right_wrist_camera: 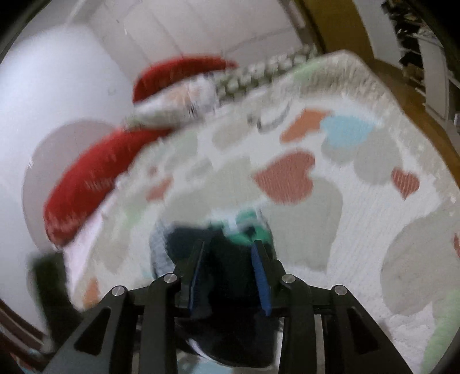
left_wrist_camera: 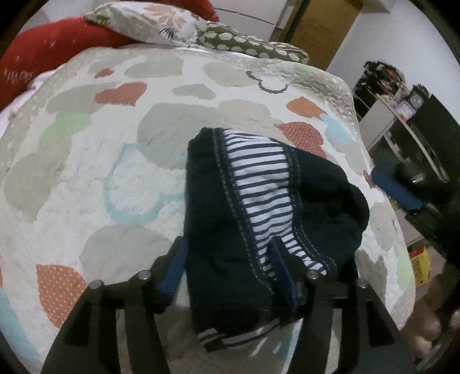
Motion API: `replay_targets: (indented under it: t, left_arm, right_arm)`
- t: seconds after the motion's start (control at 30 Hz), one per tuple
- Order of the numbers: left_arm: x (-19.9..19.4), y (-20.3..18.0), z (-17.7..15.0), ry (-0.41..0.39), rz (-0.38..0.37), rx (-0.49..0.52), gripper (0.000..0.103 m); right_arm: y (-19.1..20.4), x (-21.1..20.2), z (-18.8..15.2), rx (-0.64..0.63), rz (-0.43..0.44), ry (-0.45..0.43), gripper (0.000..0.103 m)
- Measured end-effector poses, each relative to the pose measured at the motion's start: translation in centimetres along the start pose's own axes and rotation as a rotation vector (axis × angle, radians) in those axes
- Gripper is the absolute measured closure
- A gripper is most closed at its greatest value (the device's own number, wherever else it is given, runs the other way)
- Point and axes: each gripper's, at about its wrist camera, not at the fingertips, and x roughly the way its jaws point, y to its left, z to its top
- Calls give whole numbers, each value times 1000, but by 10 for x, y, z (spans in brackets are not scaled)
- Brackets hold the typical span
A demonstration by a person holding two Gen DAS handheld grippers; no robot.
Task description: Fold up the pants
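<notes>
The dark navy pants (left_wrist_camera: 230, 230) lie bunched on the heart-patterned quilt (left_wrist_camera: 100, 172), waistband gaping to show a blue-and-white striped lining. The left gripper (left_wrist_camera: 227, 259) has its fingers spread, with the cloth lying between them. In the blurred right view, the right gripper (right_wrist_camera: 230, 267) has dark fabric between its fingers; whether it pinches cannot be told.

You had a bed (left_wrist_camera: 86, 184) under a white quilt printed with grey, orange and blue hearts. Dark pants (left_wrist_camera: 230, 230) with striped lining lay bunched on it. Red pillow (left_wrist_camera: 43, 54) and patterned pillows (left_wrist_camera: 161, 23) sat at the far end.
</notes>
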Motion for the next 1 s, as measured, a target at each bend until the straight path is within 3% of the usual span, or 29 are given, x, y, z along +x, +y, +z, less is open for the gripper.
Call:
replay_targets:
  t: [0.07,0.13,0.2,0.37,0.53,0.67,0.87,1.0]
  left_arm:
    - [1,2,-1,0,-9,-15,42]
    - [1,1,-1,-5,-8,-13,41]
    - [1,0,-2,-11,-2,-4,40]
    - [-1,-2,0,8,-8,9,39]
    - [-24,2,1,-21,-68,-19,39]
    - [-24,8,2,-31,-32,-35,36]
    - [-10,9,-6,27,-7,-33,35]
    - [-28,10,-4,9,-16,-23,35]
  right_arm:
    - [2,-5,5,28,80,-16,67]
    - [3,6,7,67,182,38,66]
    - [0,24,4,110,209,92,66]
    - [-17,60,-9,115,125,142,69]
    - [-8,41,-6,65,103,101,67]
    - [0,29,-8,2,29,63,65]
    - [-8,44,-20,-22,-80,126,61]
    - [-9,35,-18,-23,-81,116,59]
